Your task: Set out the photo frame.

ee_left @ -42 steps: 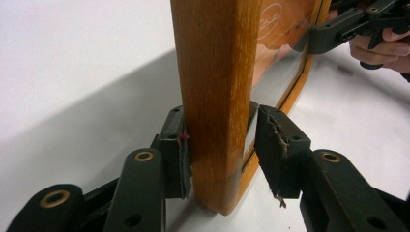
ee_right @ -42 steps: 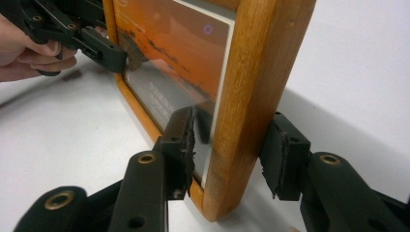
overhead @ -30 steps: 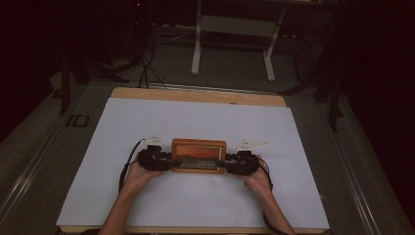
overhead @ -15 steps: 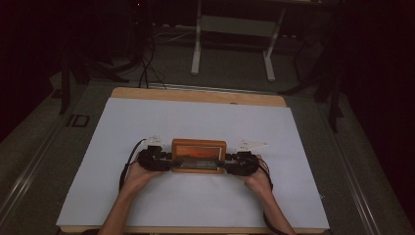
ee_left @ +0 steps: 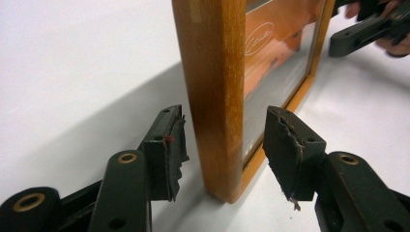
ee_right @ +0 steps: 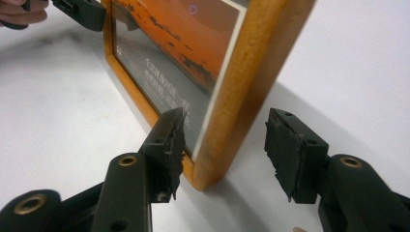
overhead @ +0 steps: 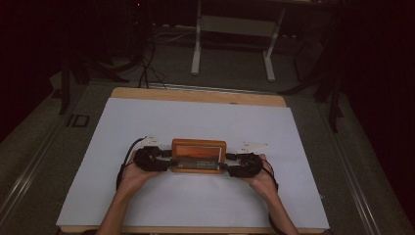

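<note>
A wooden picture frame (overhead: 198,154) with an orange picture stands upright on the white sheet (overhead: 195,117), near its front middle. My left gripper (overhead: 169,159) sits at the frame's left end and my right gripper (overhead: 227,162) at its right end. In the left gripper view the frame's edge (ee_left: 215,72) stands between the pads (ee_left: 171,145) of my left gripper (ee_left: 225,140), with small gaps on both sides. The right gripper (ee_right: 226,140) likewise straddles the frame's corner (ee_right: 241,72) without pressing on it. Both pairs of jaws have just been opening.
The white sheet covers a wooden table (overhead: 195,95). Beyond its far edge a white stand (overhead: 232,29) and cables (overhead: 144,63) rest on the dark floor. The person's forearms (overhead: 120,205) come in from the bottom edge.
Hands and frame keep their places in the high view; I cannot make out any jaw movement there.
</note>
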The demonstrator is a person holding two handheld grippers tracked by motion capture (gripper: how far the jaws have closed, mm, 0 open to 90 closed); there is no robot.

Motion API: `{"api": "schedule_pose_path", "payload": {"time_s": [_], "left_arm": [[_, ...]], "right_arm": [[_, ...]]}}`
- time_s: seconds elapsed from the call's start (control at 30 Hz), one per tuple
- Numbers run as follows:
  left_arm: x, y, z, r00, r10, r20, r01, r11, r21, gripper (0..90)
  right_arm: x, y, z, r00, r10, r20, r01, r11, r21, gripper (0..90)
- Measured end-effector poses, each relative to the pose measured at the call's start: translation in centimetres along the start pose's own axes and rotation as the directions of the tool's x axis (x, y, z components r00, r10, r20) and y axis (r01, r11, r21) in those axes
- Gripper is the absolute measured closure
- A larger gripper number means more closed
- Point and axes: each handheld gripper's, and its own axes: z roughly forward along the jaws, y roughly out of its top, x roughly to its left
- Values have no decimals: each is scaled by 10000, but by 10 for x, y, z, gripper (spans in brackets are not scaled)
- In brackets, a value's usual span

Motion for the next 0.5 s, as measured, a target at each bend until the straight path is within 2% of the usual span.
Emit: {"api": "schedule_pose_path", "payload": {"time_s": [0.33,0.43,0.5], "left_arm": [[-1,0,-11,9987,362,-354,-350,9989,322,484],[3,-2,-18,9984,435,-366,-411,9971,643,480],[7,-5,-23,9969,532,-573,-474,9941,976,473]], "right_arm": [[-6,-2,-16,9997,-152,205,149,9998,144,470],[-8,-3,-20,9992,-268,291,260,9993,267,460],[-11,-5,-24,9990,-211,390,198,9992,347,448]]}}
